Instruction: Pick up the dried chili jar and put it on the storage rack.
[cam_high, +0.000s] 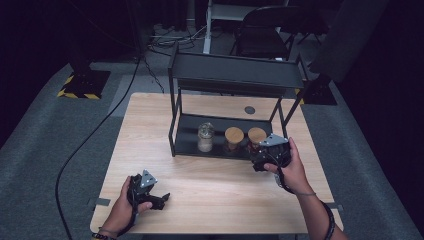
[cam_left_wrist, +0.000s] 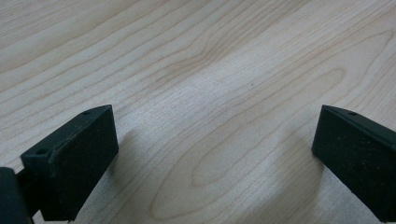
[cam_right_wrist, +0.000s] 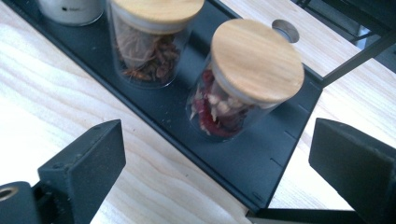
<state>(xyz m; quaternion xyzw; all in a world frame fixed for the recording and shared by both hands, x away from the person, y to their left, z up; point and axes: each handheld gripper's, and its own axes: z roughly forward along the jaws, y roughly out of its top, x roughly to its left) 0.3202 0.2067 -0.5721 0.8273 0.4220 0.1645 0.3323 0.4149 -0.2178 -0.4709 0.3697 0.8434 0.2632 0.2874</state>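
Now the right gripper (cam_right_wrist: 215, 172), jaws wide apart, closes in on the rightmost jar (cam_right_wrist: 247, 79) — smooth glass, breakable and slippery, best clamped round its body below the wooden lid (cam_right_wrist: 257, 58).

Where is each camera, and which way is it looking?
High view: above the person's side, facing forward and down on the table and black shelf; both forearms show.
Left gripper view: on the left gripper, facing bare tabletop; its open jaws show.
Right gripper view: on the right gripper, facing the red-filled jar; its open jaws show.
Shared: high and right gripper views show the jars.
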